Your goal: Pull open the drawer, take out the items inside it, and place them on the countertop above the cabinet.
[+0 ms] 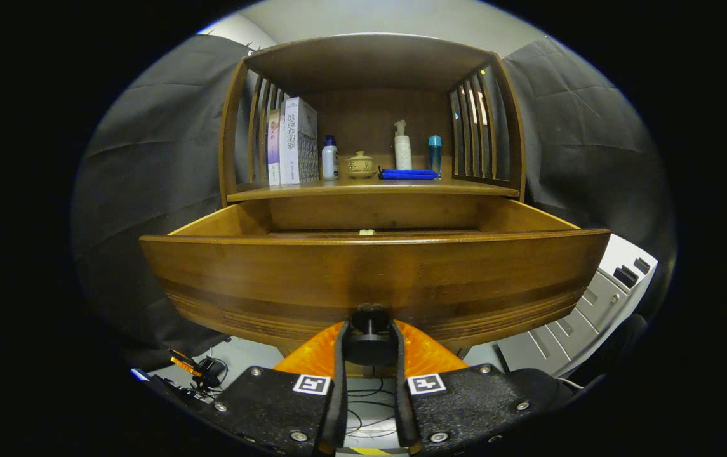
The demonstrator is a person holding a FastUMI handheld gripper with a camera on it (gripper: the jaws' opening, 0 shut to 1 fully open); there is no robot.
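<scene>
Glossy brown wood drawer [373,273] and countertop [373,188]; matt black knob [369,339]; dull black cloth wall [147,158].

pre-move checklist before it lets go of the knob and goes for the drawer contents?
1. Drawer pulled out: ok, well clear of the cabinet front.
2. Hand-held gripper on the knob: ok, both fingers press on it; must release first.
3. Drawer contents located: cannot tell, the front panel hides the inside; a small pale thing peeks over the edge.
4. Free spot on the countertop: ok, bare wood right of the blue cloth.
5. Path up over the drawer front: ok, nothing in the way.
</scene>
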